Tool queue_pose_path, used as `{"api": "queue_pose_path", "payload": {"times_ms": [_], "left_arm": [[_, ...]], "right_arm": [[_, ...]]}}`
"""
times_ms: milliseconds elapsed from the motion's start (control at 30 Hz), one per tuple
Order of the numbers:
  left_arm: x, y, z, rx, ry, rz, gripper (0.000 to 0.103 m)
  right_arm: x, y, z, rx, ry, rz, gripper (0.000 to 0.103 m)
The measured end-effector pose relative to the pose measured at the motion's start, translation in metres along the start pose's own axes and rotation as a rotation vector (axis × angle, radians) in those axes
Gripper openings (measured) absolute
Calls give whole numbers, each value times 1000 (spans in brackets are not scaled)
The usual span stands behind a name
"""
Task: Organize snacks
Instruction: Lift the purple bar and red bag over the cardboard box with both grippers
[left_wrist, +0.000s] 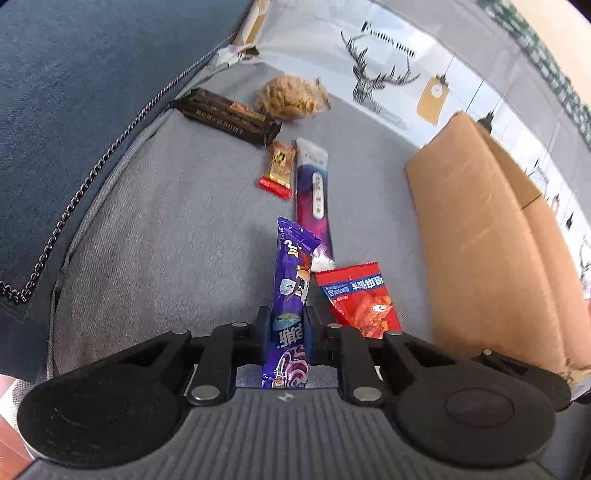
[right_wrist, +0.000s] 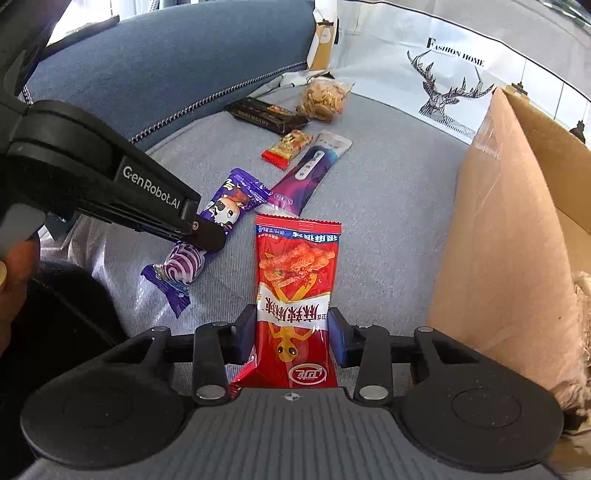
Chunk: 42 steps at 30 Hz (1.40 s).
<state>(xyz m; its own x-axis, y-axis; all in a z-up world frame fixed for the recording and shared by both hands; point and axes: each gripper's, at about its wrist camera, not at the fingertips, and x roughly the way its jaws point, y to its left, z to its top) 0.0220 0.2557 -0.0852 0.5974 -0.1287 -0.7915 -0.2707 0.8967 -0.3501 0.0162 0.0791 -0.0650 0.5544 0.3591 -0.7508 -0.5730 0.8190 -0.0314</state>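
Left gripper (left_wrist: 287, 328): jaws closed on the purple candy packet (left_wrist: 291, 291), pads pressing both of its edges. The right wrist view shows what the left view does not: the packet's lower end still lies on the sofa cushion (right_wrist: 388, 206), with the left gripper (right_wrist: 205, 236) reaching in from the left side.

Right gripper (right_wrist: 291, 332): jaws part open and astride the red spicy-strip packet (right_wrist: 295, 280). The left pad is at the packet's edge; a narrow gap shows at the right pad, so no firm grip can be confirmed. The packet lies flat on the cushion. The left wrist view shows only this packet's far end (left_wrist: 356, 295), just beside the purple one.

Further back on the cushion: a long purple-and-white sachet (left_wrist: 314, 192), a small red-and-gold sweet (left_wrist: 279, 170), a black bar wrapper (left_wrist: 229, 116) and a clear bag of brown snacks (left_wrist: 291, 96).

Surface: grey fabric cushion against a blue backrest (right_wrist: 166, 62). An open cardboard box (right_wrist: 509, 229) stands at the right. Behind is a white sheet (right_wrist: 443, 74) printed with a deer and "FASHION HOME"
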Motion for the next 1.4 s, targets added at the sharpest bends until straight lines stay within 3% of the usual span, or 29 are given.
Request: {"api": "queue_pose_path", "payload": {"times_ms": [433,733,967,1167,1400], "left_arm": [[-21,14,2,-95,-112,-100,18],[-28,20,2,-132,-141,-143,18],[-31,22,1,-143,-155,-175,18],[-33,20,1,-139,-170,-194,18],[-36,20,0,-136,-187,-205,18]], "right_arm": [[-33,-5,15,22,-110,-11,41],[-69,-19,30,57,-202,-15,40],[-123,-50,51,73,-321,-32,40],[-144,-94,36,145,-423,-107,40],[-130,-125,17,238,-399,-142,40]]}}
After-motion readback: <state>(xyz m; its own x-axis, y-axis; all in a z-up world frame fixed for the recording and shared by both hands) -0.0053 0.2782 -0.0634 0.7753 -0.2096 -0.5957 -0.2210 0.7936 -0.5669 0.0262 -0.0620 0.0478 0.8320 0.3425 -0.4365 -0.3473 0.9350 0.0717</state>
